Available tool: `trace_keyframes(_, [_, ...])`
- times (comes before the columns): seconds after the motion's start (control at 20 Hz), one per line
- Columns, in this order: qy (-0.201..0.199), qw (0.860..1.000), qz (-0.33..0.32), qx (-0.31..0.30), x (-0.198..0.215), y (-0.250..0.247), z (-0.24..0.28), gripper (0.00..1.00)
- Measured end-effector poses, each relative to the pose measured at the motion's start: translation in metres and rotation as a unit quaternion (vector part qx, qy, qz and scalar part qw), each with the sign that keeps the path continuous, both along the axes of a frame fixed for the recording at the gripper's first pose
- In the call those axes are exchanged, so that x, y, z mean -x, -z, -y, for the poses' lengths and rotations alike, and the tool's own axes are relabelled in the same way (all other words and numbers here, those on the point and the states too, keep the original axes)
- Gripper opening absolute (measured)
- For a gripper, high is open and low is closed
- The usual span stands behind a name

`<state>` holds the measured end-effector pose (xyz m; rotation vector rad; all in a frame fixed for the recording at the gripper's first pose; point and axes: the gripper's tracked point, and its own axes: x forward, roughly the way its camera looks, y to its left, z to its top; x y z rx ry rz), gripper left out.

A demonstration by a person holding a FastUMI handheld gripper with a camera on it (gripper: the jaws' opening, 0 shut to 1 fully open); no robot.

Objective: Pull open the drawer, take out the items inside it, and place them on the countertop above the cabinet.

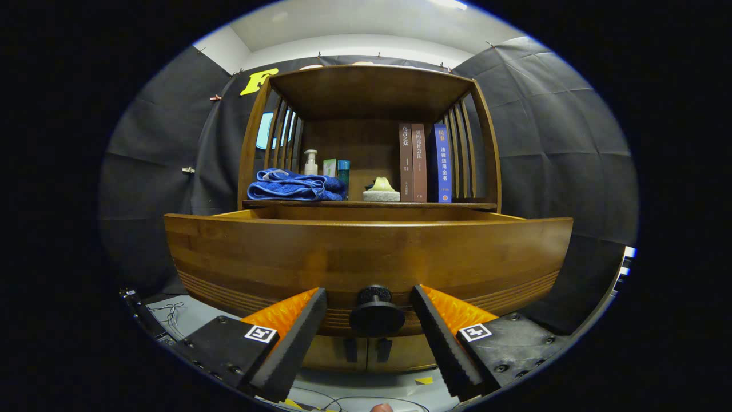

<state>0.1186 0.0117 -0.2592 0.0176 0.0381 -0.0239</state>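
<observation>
A wooden drawer (366, 252) stands pulled out from the cabinet, its front panel close ahead of me. Its round dark knob (376, 313) sits between my gripper's (369, 297) two fingers, with a gap on each side, so the fingers are open and not pressing it. The drawer's inside is hidden behind the front panel. Above it lies the countertop (366, 204), which carries a folded blue towel (297, 186), a pump bottle (310, 162), small boxes (337, 167), a pale sponge-like block (381, 191) and three upright books (426, 163).
A slatted wooden shelf frame (372, 91) roofs the countertop. Below the drawer are cabinet doors with two small handles (366, 349). Cables (171, 315) lie on the floor at the left. Black cloth walls close in on both sides.
</observation>
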Motion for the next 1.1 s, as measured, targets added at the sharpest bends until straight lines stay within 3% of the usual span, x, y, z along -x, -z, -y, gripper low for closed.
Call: trace_keyframes(1.1, [-0.006, 1.000, 0.008, -0.005, -0.106, -0.006, 0.003, 0.99])
